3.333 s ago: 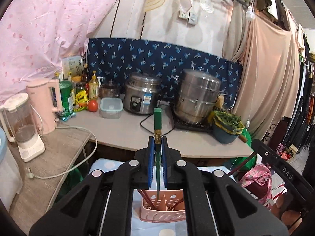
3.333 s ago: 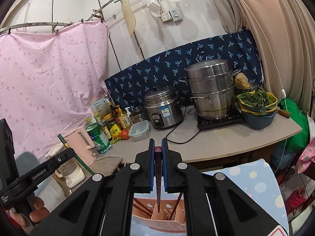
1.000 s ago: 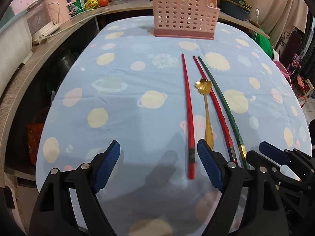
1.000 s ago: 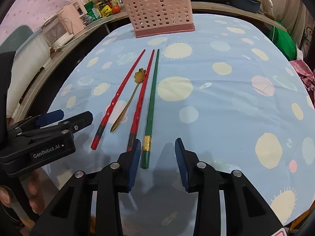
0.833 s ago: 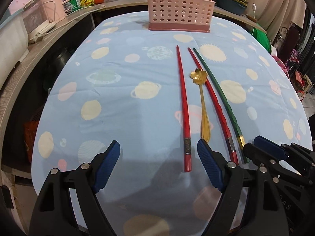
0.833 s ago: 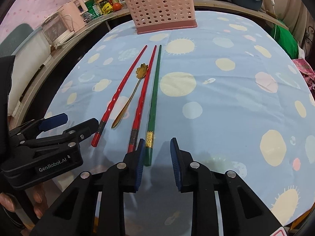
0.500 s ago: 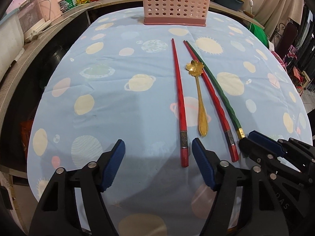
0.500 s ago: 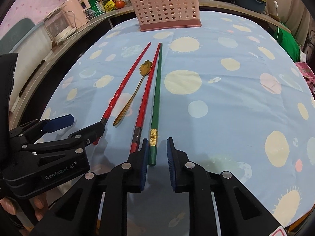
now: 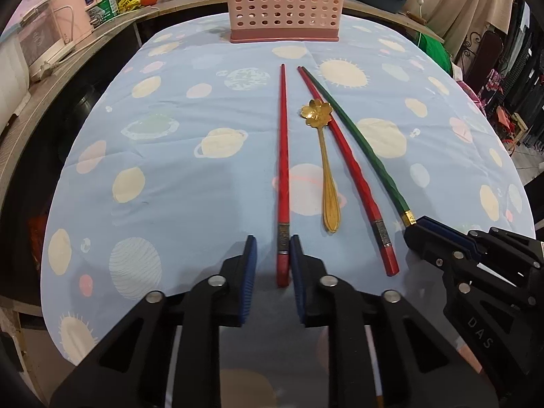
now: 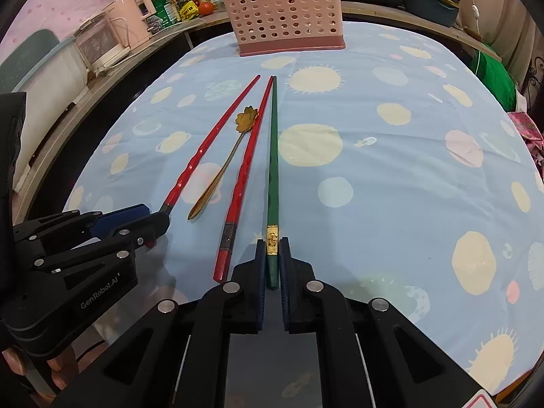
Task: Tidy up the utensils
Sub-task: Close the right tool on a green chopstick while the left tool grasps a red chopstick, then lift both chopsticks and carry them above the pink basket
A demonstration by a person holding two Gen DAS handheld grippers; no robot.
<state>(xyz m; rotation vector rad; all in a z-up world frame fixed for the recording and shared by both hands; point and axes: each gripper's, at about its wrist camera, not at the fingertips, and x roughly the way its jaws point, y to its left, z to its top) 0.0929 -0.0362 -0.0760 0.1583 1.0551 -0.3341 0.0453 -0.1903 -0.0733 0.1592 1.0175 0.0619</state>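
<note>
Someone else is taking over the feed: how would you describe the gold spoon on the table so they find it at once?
Start at the pink basket at the far end of the blue planet-print tablecloth. In front of it lie four long utensils side by side, pointing toward it. The gold spoon lies between the two red chopsticks, shorter than the rest, and alone has a flower-shaped bowl.

Red & green chopsticks [image 9: 283, 156], gold spoon [image 9: 326, 166], pink basket [image 9: 284, 3].
</note>
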